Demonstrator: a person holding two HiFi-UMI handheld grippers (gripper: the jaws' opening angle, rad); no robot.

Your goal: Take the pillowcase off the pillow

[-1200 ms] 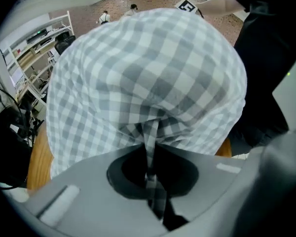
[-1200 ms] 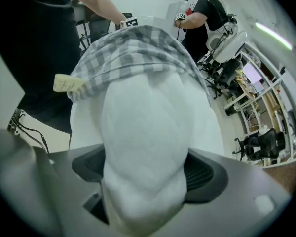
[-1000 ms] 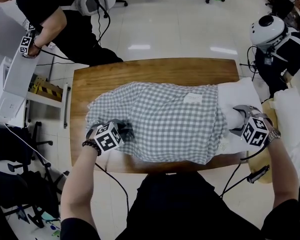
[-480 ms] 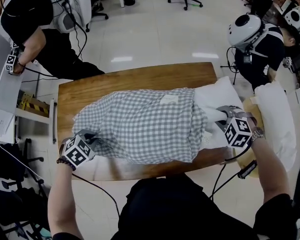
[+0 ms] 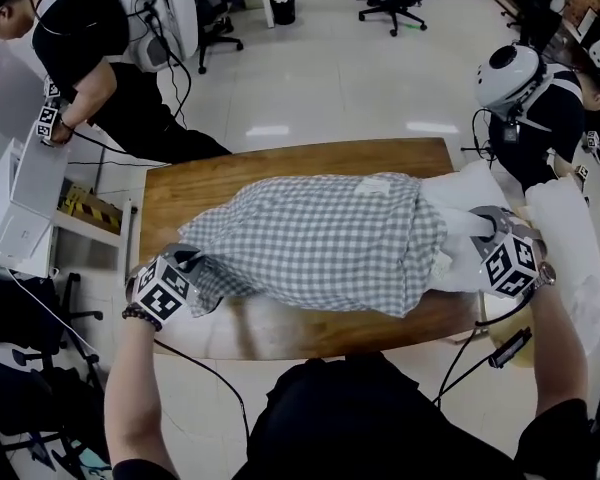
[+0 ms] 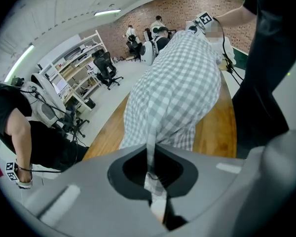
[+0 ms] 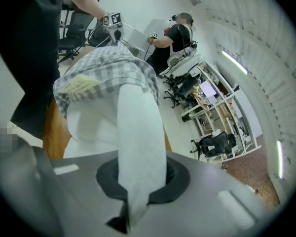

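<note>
1. The right hand-held gripper (image 5: 483, 226) has just been closing its jaws. A second ago they stood spread about the bare end of the white pillow (image 5: 452, 196); now they pinch a fold of it, drawn into a stretched peak.
2. The left hand-held gripper (image 5: 192, 266) now sits higher and further toward the near left edge of the worktop (image 5: 190, 193).
3. The near corner of the checked pillowcase (image 5: 320, 243), slack before, now stretches into a taut point.

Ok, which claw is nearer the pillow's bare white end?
Right. The right claw has just closed on the pillow there; the left claw grips the pillowcase at the opposite end.
</note>
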